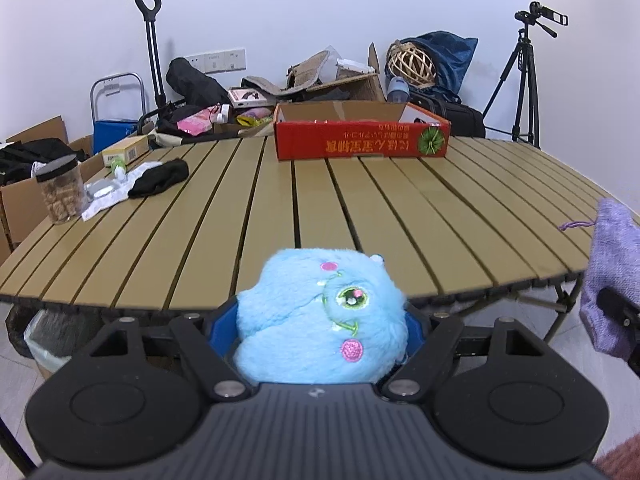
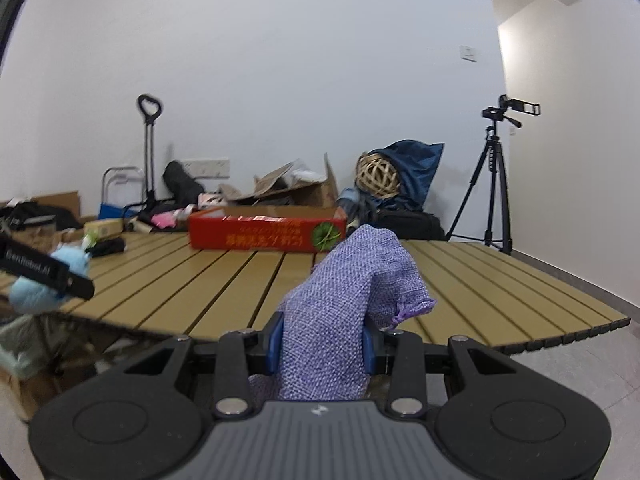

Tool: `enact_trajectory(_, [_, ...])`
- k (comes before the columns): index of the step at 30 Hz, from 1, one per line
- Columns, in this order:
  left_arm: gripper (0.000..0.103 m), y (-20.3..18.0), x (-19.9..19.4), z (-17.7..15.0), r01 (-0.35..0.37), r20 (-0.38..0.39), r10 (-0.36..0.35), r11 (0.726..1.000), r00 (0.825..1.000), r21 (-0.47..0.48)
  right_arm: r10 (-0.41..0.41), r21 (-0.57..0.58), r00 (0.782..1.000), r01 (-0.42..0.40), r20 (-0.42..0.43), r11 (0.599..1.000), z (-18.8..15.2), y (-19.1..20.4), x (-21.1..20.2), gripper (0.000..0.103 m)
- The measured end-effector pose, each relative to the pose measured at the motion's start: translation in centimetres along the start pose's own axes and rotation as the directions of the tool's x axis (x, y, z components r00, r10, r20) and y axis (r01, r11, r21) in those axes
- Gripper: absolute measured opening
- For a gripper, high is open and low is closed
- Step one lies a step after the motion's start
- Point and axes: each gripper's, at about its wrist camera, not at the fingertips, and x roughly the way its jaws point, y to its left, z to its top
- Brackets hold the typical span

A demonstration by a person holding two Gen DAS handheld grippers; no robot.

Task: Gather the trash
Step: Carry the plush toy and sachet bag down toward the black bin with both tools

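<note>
My left gripper [image 1: 320, 332] is shut on a fluffy light-blue plush toy [image 1: 320, 320] and holds it at the near edge of the slatted table [image 1: 360, 208]. My right gripper [image 2: 320, 346] is shut on a purple woven drawstring pouch [image 2: 344, 304], held just off the table's near edge. The pouch also shows at the right edge of the left wrist view [image 1: 612, 272]. The plush and the left gripper show at the left of the right wrist view [image 2: 48, 280]. A red cardboard box [image 1: 360, 136], open on top, stands at the table's far side.
At the table's far left lie a black cloth [image 1: 160, 178], a white cloth [image 1: 108, 196], a clear jar with a black lid [image 1: 60, 192] and a small yellow box [image 1: 124, 150]. A lined bin [image 1: 44, 340] stands under the near left edge. Clutter and a tripod [image 1: 520, 80] stand behind.
</note>
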Motion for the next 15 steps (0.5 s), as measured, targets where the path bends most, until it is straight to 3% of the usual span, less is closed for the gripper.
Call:
enact_trajectory(7, [0.079, 1.0, -0.3, -3.8, -0.018, -0.062, 0.019, 1.000, 0.998, 0.012, 0.036, -0.040, 0.995, -0.039, -0.094, 0.998, -2.4, 1.8, -0.8, 0.036])
enact_trajectory(15, [0.079, 2.9, 1.0, -7.1, -0.046, -0.145, 0.045, 0.999, 0.988, 0.000, 0.057, -0.082, 0.975, -0.076, -0.216, 0.994, -5.1, 3.5, -0.7, 0.036])
